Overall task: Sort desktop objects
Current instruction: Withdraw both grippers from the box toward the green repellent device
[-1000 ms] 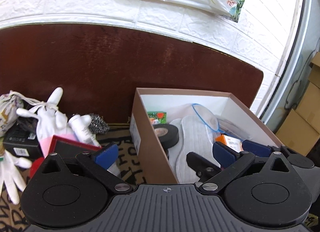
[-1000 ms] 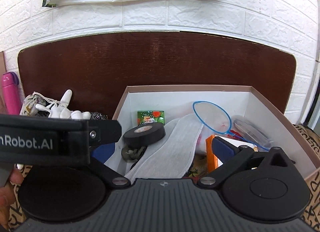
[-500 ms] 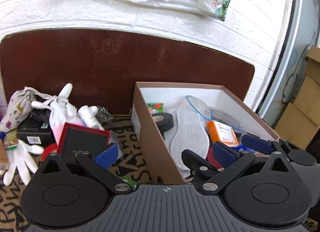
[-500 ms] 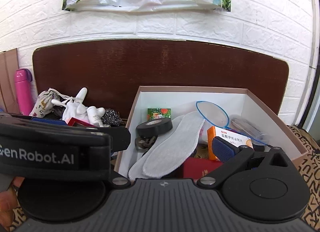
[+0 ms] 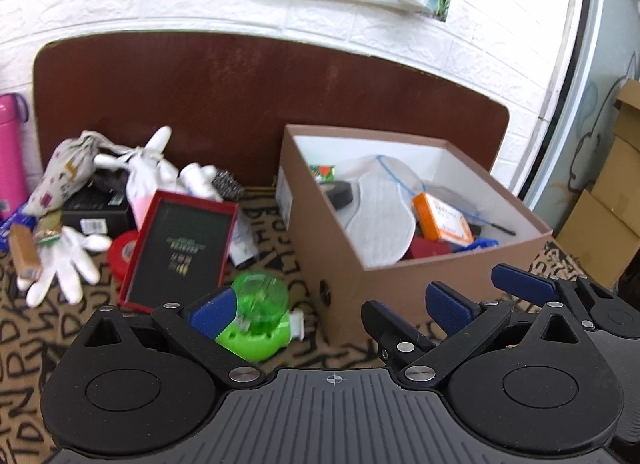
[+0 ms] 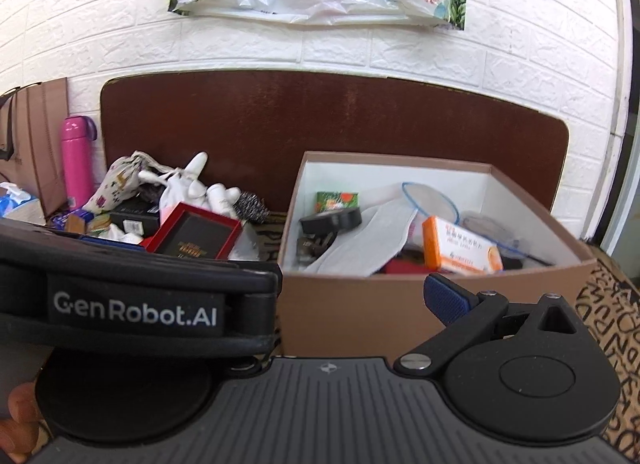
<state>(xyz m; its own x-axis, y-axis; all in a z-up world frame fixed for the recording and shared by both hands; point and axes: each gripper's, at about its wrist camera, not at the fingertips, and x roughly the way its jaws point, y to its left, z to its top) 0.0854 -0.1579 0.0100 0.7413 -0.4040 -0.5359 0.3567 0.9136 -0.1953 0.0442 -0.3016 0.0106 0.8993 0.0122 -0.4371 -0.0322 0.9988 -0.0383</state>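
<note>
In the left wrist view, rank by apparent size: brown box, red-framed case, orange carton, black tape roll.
1. brown box
2. red-framed case
3. orange carton
4. black tape roll
The carton and the tape roll look close, so their order is unsure.

Matt brown cardboard box (image 5: 400,296), glossy translucent green plastic bottle (image 5: 256,316), white cloth gloves (image 5: 64,264), ribbed blue rubbery fingers (image 5: 448,306)
</note>
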